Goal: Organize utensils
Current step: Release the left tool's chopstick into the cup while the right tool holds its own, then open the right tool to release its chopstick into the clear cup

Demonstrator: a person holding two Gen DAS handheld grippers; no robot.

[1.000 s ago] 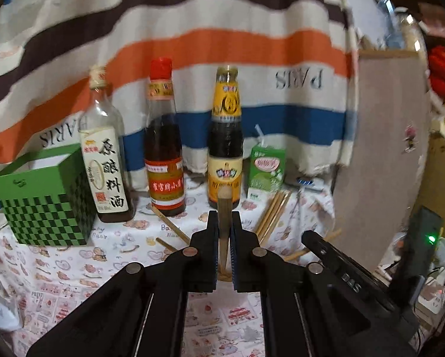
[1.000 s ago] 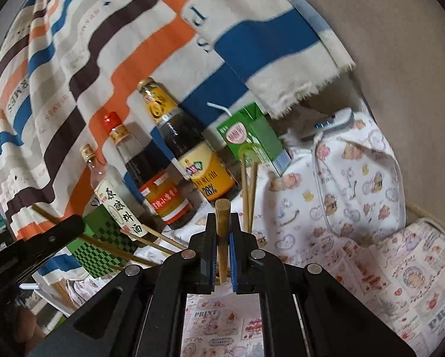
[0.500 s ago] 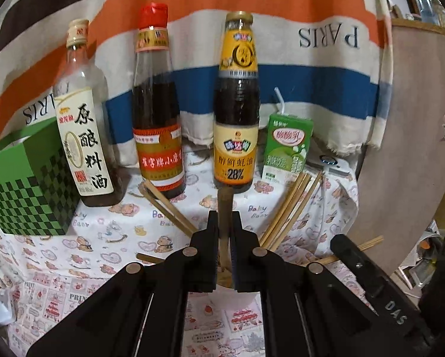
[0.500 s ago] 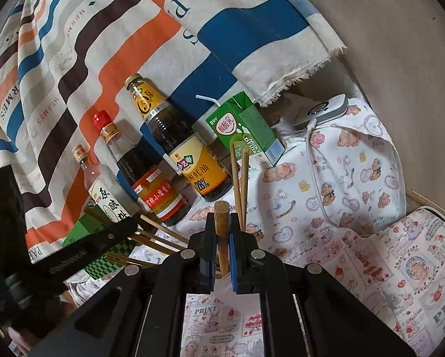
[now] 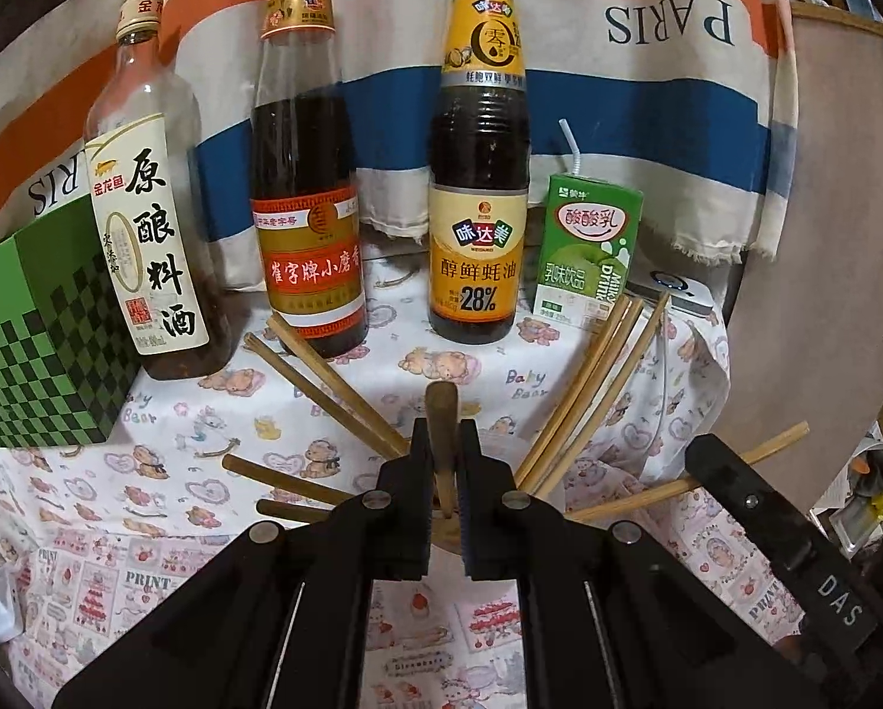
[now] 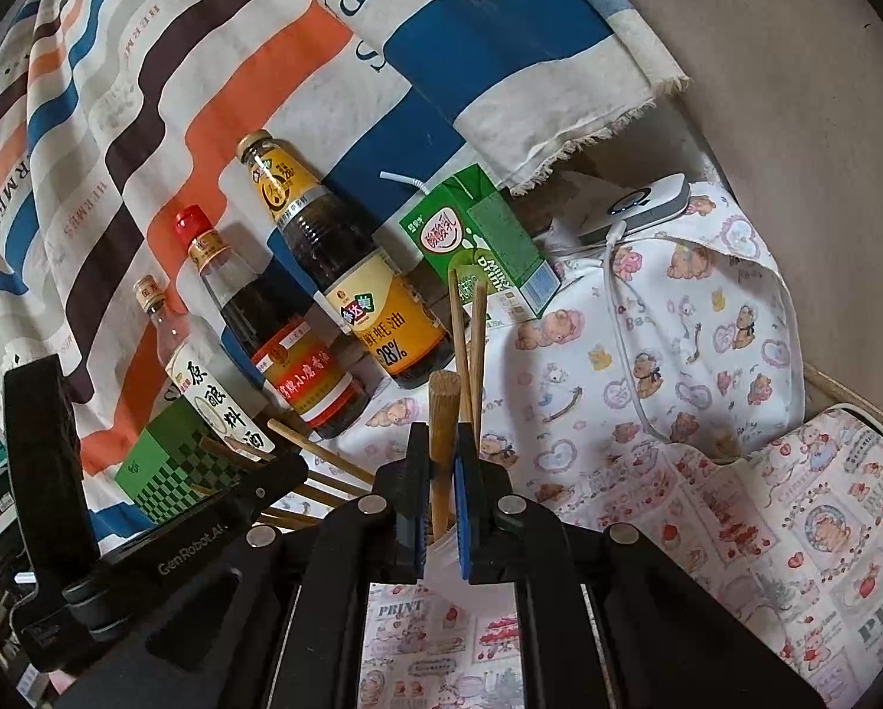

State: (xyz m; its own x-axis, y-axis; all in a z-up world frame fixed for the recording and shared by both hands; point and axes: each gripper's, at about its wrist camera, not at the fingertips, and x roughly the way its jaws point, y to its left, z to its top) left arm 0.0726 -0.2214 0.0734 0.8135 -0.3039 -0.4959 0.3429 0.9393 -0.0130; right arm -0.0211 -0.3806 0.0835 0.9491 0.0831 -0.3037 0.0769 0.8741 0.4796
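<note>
— So, going left to right, what is sitting along the back of the surface point(image 5: 217, 449)?

— Starting at the left edge, a green checkered box point(image 5: 39, 348) is standing, then a clear cooking wine bottle point(image 5: 146, 224), a red-capped dark bottle point(image 5: 305, 195), an oyster sauce bottle point(image 5: 479, 201) and a green drink carton point(image 5: 589, 248) with a straw. Behind them a striped cloth point(image 5: 648, 100) is hanging.

— And the utensils?

— Wooden chopsticks point(image 5: 335, 384) are fanning out across the bear-print cloth. Two on the left are running diagonally, their far ends pointing up-left toward the red-capped bottle. On the right, another bunch of chopsticks point(image 5: 600, 378) is slanting up-right, tips reaching the carton's base. All their near ends are converging behind the left gripper point(image 5: 443, 455); what they rest in I cannot tell.

— What is that gripper doing?

— Its fingers are closing nearly together, clamping a thick wooden handle point(image 5: 441, 413) that is standing roughly upright, rounded end pointing away from the camera.

— And from the right wrist view?

— Much the same. The right gripper point(image 6: 441, 461) is pinching a thick wooden dowel handle point(image 6: 443, 413) between narrowly spaced fingers with blue pads, long axis upright. Just behind it two chopsticks point(image 6: 468, 342) are rising almost vertically toward the carton. The left gripper's black body is showing at the lower left, and a white device point(image 6: 642, 207) with a cable is lying at the upper right.
</note>
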